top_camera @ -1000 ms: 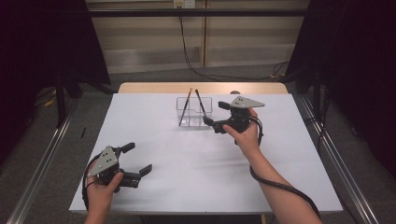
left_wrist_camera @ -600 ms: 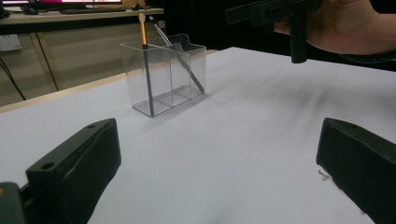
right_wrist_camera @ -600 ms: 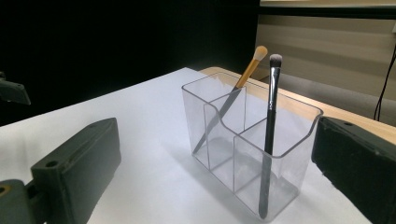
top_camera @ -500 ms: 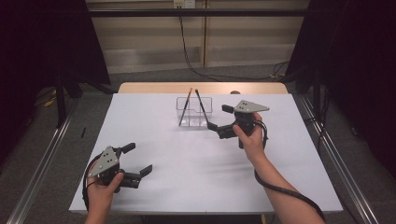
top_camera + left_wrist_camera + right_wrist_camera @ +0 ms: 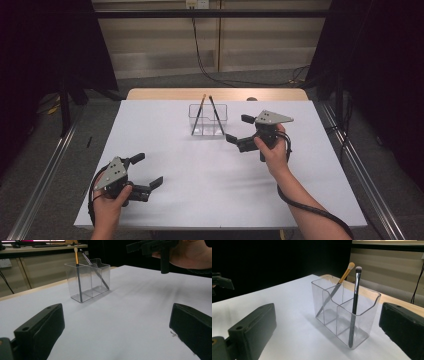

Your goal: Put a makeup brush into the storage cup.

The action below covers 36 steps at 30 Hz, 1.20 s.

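A clear plastic organizer [image 5: 207, 126] with three compartments stands at the far middle of the white table [image 5: 210, 200]. Two makeup brushes lean in it, one with a gold handle [image 5: 199, 112] and one dark [image 5: 215, 114]. My right gripper [image 5: 238, 128] is open just right of the organizer, its jaws pointing at it and holding nothing. In the right gripper view the organizer [image 5: 367, 315] sits between the jaws but farther off, with the gold brush [image 5: 344, 275] and the dark brush [image 5: 355, 292] inside. My left gripper [image 5: 147, 170] rests open near the front left, well away from the organizer [image 5: 87, 287].
Beyond the white sheet a strip of wooden tabletop [image 5: 215, 93] shows at the far edge. Metal rails [image 5: 45, 175] run along both sides of the table. In the left gripper view the other hand and its gripper [image 5: 155, 247] hover at the upper right.
My right gripper has drawn back a little toward the person and to the right, away from the organizer. The left gripper has stayed put.
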Available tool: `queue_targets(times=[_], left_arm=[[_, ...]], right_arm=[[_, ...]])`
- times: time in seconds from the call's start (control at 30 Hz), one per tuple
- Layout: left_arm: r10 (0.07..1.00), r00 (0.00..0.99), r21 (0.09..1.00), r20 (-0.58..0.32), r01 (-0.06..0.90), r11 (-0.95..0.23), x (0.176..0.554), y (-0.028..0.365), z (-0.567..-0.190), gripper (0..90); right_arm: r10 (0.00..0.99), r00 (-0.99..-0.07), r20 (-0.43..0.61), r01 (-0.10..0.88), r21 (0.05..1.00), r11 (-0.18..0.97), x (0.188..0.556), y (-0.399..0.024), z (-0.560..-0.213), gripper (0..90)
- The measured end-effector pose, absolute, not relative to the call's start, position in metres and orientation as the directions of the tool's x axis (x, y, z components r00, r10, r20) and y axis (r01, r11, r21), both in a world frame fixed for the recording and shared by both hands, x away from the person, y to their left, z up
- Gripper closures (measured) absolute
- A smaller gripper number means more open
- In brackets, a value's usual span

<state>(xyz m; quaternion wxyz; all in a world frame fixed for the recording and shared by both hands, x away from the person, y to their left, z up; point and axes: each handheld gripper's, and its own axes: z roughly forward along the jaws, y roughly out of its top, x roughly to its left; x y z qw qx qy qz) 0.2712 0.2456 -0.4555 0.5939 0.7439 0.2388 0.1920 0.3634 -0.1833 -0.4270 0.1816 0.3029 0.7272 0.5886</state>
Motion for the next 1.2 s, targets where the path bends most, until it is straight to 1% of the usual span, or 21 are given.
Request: queue_targets(times=[0.5,1.2], left_arm=[[0.580,0.815,0.974,-0.002,0.133,-0.184,0.271,0.245,-0.456,0.0],[0.580,0.815,0.974,0.000,0.132,-0.185,0.272,0.244,-0.457,0.0]], right_arm=[[0.655,-0.752,0.075,0.223,0.964,0.145,0.354,-0.193,-0.430,0.7],[0.653,-0.753,0.081,0.221,0.966,0.136,0.340,-0.203,-0.435,0.5]])
